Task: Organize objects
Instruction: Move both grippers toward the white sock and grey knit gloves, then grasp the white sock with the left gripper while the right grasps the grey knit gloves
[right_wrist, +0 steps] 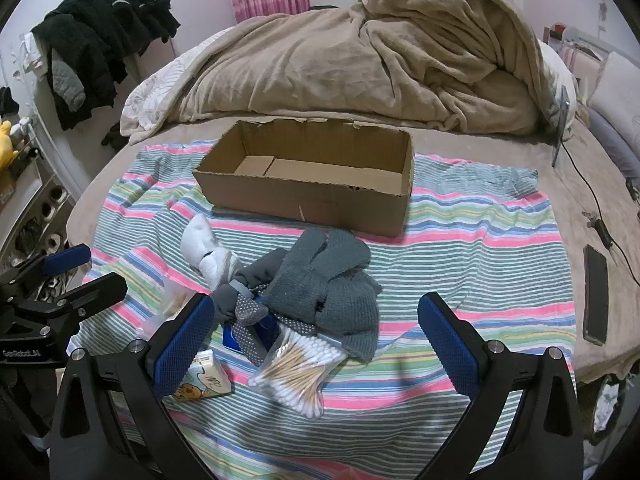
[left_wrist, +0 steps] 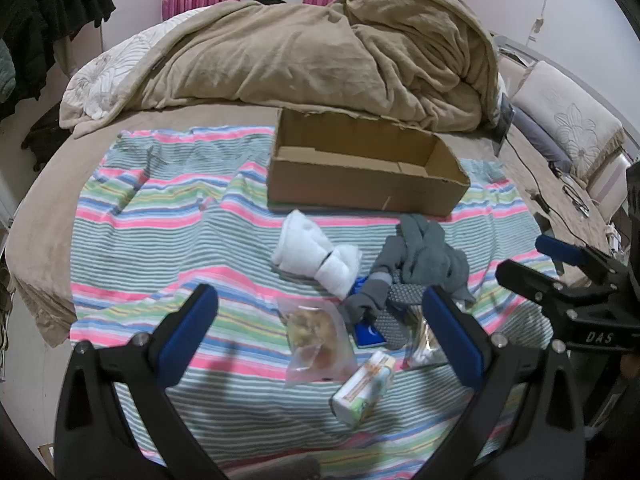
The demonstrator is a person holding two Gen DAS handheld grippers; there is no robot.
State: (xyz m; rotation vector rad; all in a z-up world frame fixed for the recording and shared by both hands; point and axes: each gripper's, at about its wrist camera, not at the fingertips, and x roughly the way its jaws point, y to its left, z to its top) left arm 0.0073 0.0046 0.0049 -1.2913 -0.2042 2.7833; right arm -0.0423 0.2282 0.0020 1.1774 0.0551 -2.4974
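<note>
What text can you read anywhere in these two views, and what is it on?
"DAS": on the right gripper body, seen from the left wrist view.
"GenRobot.AI": on the left gripper body, seen from the right wrist view.
Tissue pack: cartoon print, lettering too blurred to read.
Cardboard box: no print visible.

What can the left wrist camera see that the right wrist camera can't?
Only the left wrist view shows the clear bag of snacks plainly, lying between the open fingers of the left gripper.

Only the right wrist view shows the bag of cotton swabs plainly, the black phone on the bed, and the yellow toy at the far left.

Both show the empty cardboard box, the white socks, the grey socks and the striped cloth.
</note>
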